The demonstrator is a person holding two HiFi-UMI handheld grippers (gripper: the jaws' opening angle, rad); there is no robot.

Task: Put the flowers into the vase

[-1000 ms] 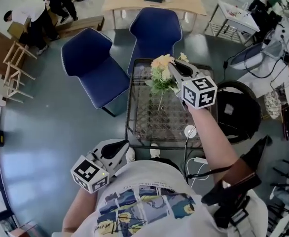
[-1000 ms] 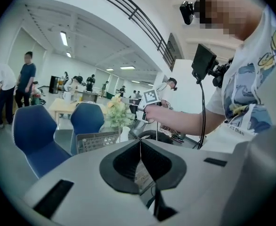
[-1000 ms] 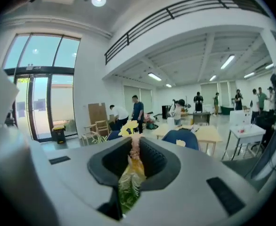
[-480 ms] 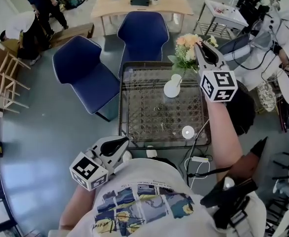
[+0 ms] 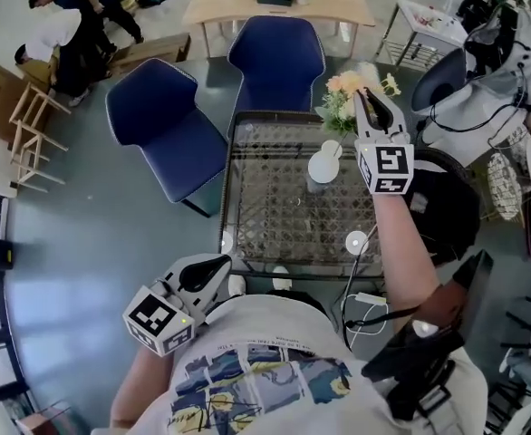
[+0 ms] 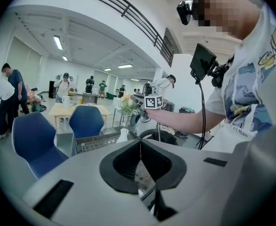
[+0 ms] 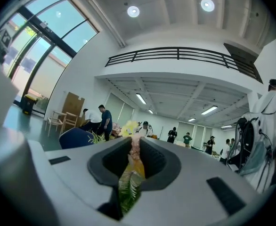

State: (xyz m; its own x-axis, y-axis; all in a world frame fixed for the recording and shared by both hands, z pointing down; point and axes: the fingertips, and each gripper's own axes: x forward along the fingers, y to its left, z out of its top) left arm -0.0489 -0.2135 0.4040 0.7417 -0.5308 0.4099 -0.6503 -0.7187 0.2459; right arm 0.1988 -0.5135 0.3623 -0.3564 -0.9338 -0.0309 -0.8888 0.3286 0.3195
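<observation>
A bunch of pale orange and cream flowers [image 5: 345,89] with green leaves hangs above the far right corner of the mesh-topped table [image 5: 232,193]. My right gripper [image 5: 365,100] is shut on its stems, and in the right gripper view the flowers [image 7: 130,168] fill the gap between the jaws. The white vase [image 5: 322,165] stands on the table, just below and to the left of the bunch. My left gripper [image 5: 218,265] is held low near my body, shut with nothing in it. From the left gripper view the vase [image 6: 123,135] and flowers [image 6: 127,105] show far ahead.
Two blue chairs [image 5: 161,125] [image 5: 277,60] stand behind and left of the table. A small white round thing [image 5: 354,241] with a cable lies on the table's near right. A black round seat [image 5: 442,207] is right of the table. People stand far back.
My right gripper carried the flowers from over the table's middle to its far right, baring the vase beneath. The left gripper hardly moved.
</observation>
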